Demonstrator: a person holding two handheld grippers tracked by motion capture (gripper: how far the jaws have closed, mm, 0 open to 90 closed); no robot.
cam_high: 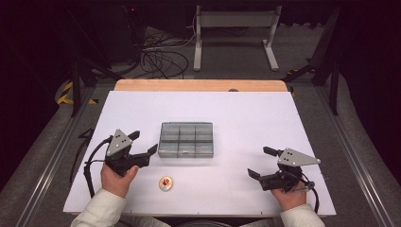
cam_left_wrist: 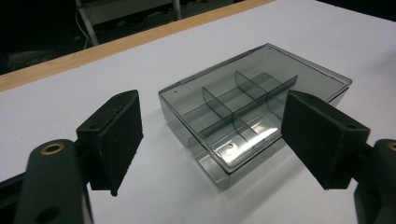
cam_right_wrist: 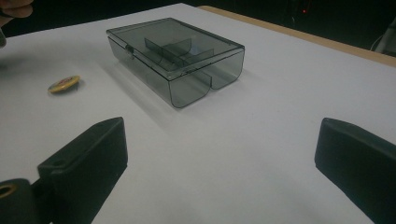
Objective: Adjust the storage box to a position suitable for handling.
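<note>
The smoky-grey transparent plastic compartment box (cam_high: 186,139), lid closed, lay flat at the middle of the desk with its long axis running left to right, and the left tool (cam_high: 143,143) stood just beside its left short end, jaws spread wide and empty, pointing at it. The right tool (cam_high: 259,162), equally wide and empty, hung well apart to the box's right. A small round yellow badge (cam_high: 165,183) lay near the left hand (cam_high: 116,178) on the white desk (cam_high: 246,118); beyond lay a dim floor with cables.
</note>
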